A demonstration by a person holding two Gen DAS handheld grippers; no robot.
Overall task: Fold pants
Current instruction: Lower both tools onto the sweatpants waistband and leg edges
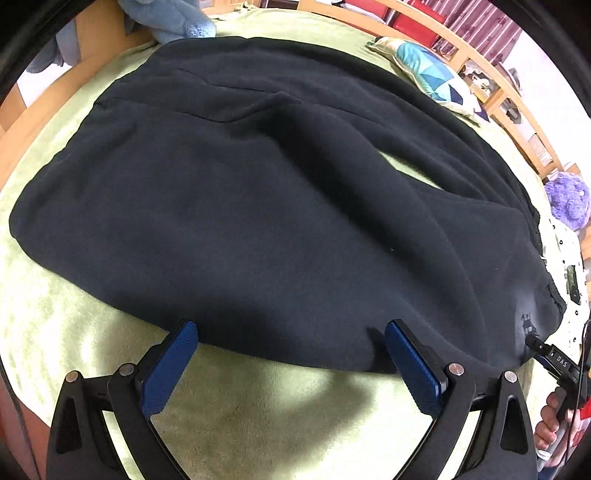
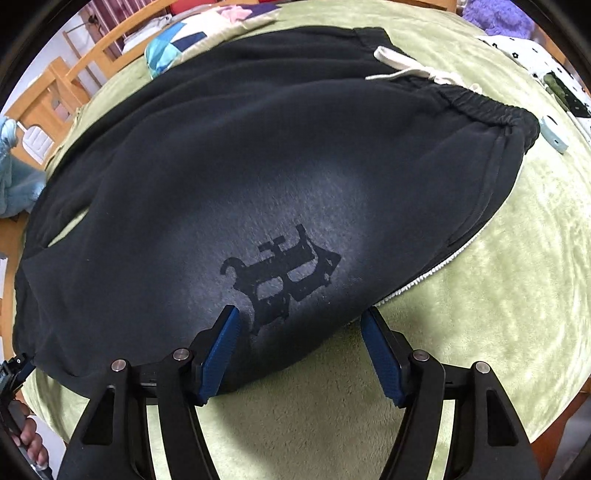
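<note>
Black sweatpants (image 1: 258, 221) lie spread flat on a green blanket (image 1: 258, 413). In the left wrist view my left gripper (image 1: 291, 328) is open and points down at the near edge of a leg, with the edge lying between its blue pads (image 1: 173, 365). In the right wrist view the same pants (image 2: 221, 184) show a dark printed logo (image 2: 284, 280), an elastic waistband (image 2: 491, 110) and a white drawstring (image 2: 410, 70). My right gripper (image 2: 300, 314) is open and straddles the near edge just below the logo. Neither gripper's pads press on the fabric.
A patchwork cushion (image 1: 428, 66) lies beyond the pants. A blue plush (image 1: 173, 18) and a purple plush (image 1: 567, 199) sit at the blanket's edges. A white dotted cloth (image 2: 532, 55) and a small pale blue object (image 2: 554, 134) lie beside the waistband. Wooden rails (image 1: 517, 122) border the far side.
</note>
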